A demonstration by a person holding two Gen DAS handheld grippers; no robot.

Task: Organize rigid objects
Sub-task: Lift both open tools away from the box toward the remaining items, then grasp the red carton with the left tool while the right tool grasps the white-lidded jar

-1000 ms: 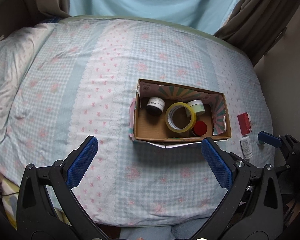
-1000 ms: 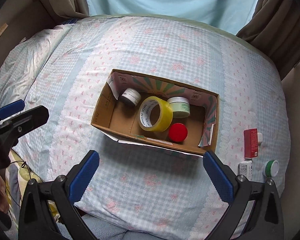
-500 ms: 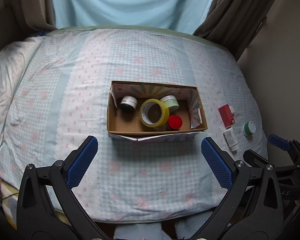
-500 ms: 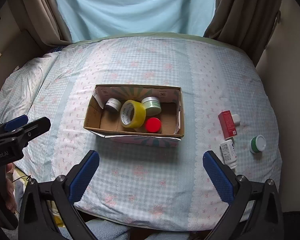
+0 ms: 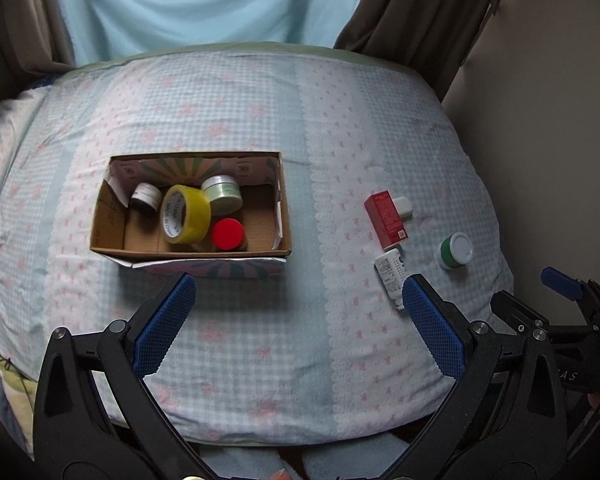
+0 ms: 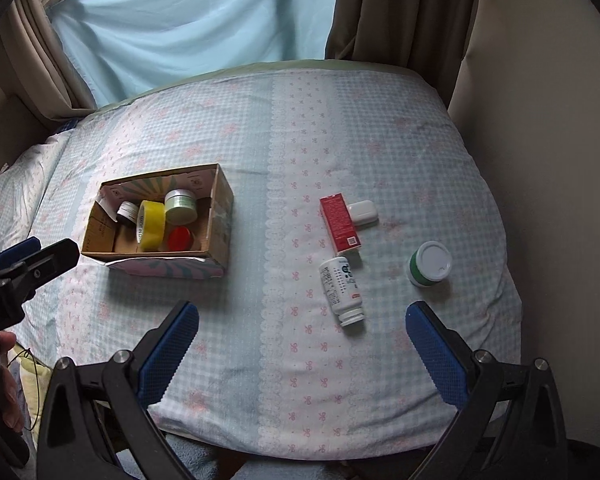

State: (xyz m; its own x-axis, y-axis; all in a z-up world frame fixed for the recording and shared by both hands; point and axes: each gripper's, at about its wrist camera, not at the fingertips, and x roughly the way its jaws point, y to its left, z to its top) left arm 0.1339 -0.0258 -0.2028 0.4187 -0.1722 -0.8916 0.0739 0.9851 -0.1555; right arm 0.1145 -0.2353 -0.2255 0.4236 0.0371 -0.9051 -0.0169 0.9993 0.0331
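Four items sit in the cardboard box (image 6: 156,222) at centre left of the right wrist view: yellow tape roll (image 6: 151,225), red-lidded jar (image 6: 179,238), two small jars. At centre right on the bed (image 6: 260,152) lie a red carton (image 6: 339,224), white bottle (image 6: 341,290) and green-banded jar (image 6: 429,263). Left gripper (image 5: 298,330) and right gripper (image 6: 302,350) hover with jaws wide apart, holding nothing.

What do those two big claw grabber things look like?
Each gripper, the left gripper and the right gripper, looks like a big black plastic clamp. It has two long fingers tipped with bumpy blue pads, and small silver bolts at the joints. White letters are printed on the black body. No cables or sleeves show.
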